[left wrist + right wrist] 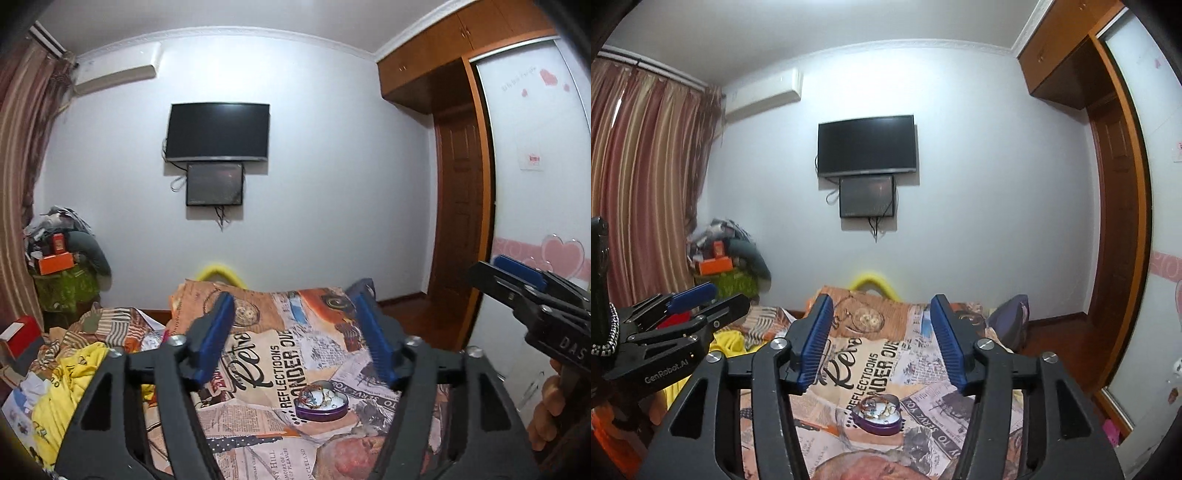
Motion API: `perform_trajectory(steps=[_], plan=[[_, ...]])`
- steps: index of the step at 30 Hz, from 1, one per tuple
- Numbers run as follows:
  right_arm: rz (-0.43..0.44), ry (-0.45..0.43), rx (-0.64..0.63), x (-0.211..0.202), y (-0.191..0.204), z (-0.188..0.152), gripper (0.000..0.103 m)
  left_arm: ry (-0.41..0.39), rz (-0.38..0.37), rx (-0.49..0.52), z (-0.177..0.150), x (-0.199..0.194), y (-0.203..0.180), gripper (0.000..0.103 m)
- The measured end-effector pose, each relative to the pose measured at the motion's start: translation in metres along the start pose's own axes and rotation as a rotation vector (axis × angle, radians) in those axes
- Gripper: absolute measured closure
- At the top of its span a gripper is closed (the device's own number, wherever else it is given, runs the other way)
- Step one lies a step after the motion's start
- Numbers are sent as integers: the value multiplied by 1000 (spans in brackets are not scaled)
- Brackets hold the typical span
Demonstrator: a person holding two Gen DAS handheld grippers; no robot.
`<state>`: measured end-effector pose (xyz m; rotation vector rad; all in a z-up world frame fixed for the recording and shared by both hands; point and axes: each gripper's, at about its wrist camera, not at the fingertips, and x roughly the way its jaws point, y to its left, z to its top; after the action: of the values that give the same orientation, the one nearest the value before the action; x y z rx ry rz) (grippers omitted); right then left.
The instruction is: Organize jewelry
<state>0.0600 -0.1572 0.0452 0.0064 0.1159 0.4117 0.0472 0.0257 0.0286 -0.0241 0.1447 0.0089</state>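
Observation:
A purple heart-shaped tin [321, 415] [879, 428] lies on the newspaper-print bed cover [258, 369], low between the fingers in both wrist views. Inside it sit tangled jewelry pieces [317, 397] [881, 408]: rings, beads and chains. My left gripper [291, 297] is held above the bed, open, its blue pads wide apart with nothing between them. My right gripper [882, 301] is likewise open and empty above the cover. Each gripper shows in the other's view, the right gripper [495, 271] at the right edge, the left gripper [731, 295] at the left edge.
Yellow clothing [62, 391] and crumpled fabric lie on the bed's left side. A red box [22, 332] and a heap of clothes and boxes [62, 254] stand at far left. A TV [218, 131] hangs on the far wall; a wardrobe [535, 184] and door are on the right.

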Motion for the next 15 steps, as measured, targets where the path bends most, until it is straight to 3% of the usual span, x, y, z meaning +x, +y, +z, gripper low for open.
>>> perform_trajectory(steps=[1, 3, 7, 9, 15], plan=[[-3, -5, 3, -1, 1, 0, 40, -10, 12, 2, 0, -3, -1, 26], [-32, -22, -4, -1, 4, -2, 21, -29, 34, 8, -1, -8, -2, 11], [-55, -33, -10, -1, 8, -5, 12, -43, 43, 9, -4, -11, -3, 7], [-57, -27, 6, -1, 8, -5, 0, -46, 50, 6, -6, -15, -4, 5], [-79, -7, 28, -3, 1, -9, 0, -43, 46, 1, -9, -20, -5, 4]])
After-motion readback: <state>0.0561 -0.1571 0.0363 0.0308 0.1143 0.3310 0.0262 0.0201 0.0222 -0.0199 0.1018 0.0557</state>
